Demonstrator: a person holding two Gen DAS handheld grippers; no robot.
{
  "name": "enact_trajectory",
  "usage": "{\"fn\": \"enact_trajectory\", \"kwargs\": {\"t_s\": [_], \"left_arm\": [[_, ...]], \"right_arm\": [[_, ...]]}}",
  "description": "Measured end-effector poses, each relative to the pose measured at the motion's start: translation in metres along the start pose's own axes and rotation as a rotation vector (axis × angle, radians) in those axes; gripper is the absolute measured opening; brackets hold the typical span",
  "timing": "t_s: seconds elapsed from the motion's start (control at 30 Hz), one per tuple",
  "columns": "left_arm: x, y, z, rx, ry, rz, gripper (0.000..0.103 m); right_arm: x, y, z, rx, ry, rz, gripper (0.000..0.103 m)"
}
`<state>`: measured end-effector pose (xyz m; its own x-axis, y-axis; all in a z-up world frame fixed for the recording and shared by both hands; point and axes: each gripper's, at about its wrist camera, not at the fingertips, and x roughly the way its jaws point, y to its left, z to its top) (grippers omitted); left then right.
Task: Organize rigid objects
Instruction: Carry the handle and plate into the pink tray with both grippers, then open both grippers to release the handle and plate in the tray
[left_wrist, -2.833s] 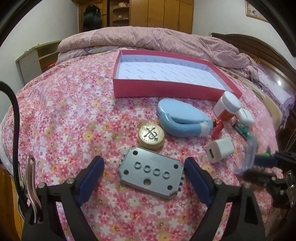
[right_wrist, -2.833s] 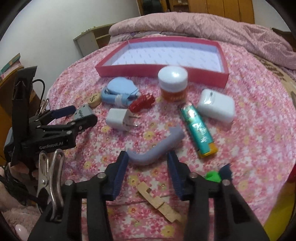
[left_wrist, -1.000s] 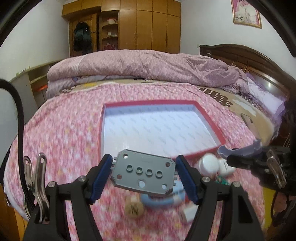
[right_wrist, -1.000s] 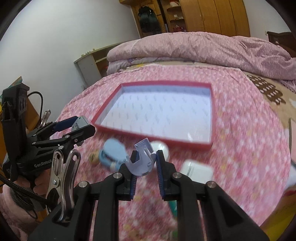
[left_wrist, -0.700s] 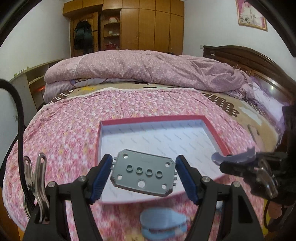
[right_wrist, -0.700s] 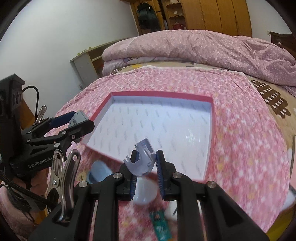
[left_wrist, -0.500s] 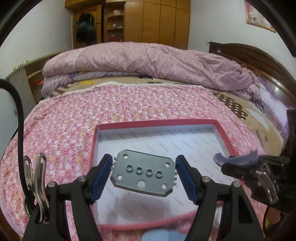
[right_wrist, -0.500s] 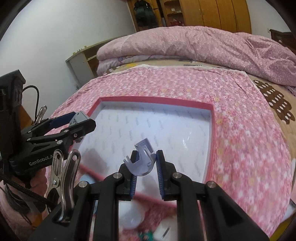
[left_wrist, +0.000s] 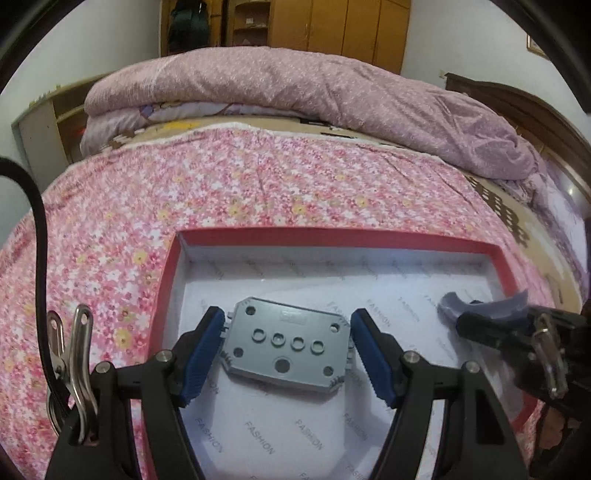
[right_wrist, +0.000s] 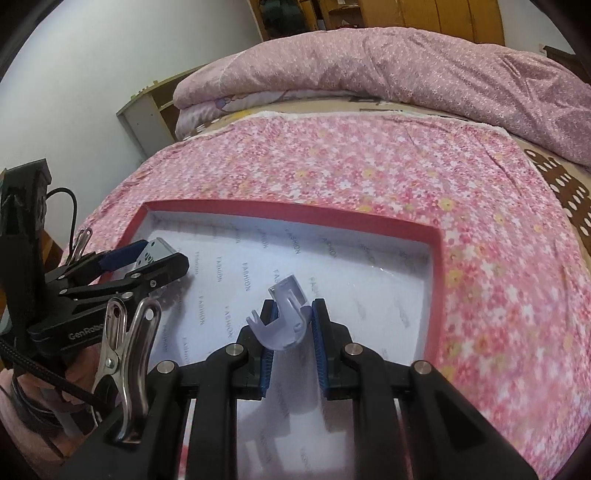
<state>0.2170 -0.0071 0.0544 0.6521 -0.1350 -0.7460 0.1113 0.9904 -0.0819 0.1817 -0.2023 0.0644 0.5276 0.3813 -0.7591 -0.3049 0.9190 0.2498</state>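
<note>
A bed (left_wrist: 229, 199) covered in a pink floral sheet filled both views, with a shallow red-rimmed box (left_wrist: 332, 236) lying across the middle of each frame, its white printed floor bare. The left claw (left_wrist: 288, 354) was closed on a flat grey plate (left_wrist: 286, 347) with a row of round holes, its long axis running left to right across the frame, held over the lower left of the box floor. The right claw (right_wrist: 291, 325) was clamped on a curved pale-blue plastic piece (right_wrist: 284, 321), pointing up and away, over the lower middle of the box. Both pieces lay directly above the box, so the drop looked straight down; the left seemed lower. Half a second earlier both claws hung nearer the front rim; they had since moved further in over the floor.
</note>
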Motion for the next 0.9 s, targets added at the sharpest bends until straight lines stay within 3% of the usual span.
{"fn": "enact_trajectory", "kwargs": {"t_s": [0.17,0.33,0.53,0.7,0.9], "left_arm": [[0.002,-0.001,-0.002,0.007,0.002,0.007,0.075],[0.005,-0.017,-0.009,0.109,-0.021,0.094,0.078],[0.003,-0.01,-0.009,0.063,-0.01,0.067,0.079],[0.004,-0.013,-0.012,0.081,-0.009,0.083,0.083],[0.001,-0.01,-0.008,0.056,0.004,0.052,0.083]], "right_arm": [[0.007,-0.003,0.004,-0.013,-0.014,0.013,0.02],[0.009,-0.005,0.005,-0.02,-0.016,0.022,0.02],[0.01,-0.003,0.004,-0.038,-0.025,0.03,0.024],[0.011,0.004,0.005,-0.068,-0.023,0.041,0.036],[0.01,0.004,0.005,-0.067,-0.016,0.041,0.036]]}}
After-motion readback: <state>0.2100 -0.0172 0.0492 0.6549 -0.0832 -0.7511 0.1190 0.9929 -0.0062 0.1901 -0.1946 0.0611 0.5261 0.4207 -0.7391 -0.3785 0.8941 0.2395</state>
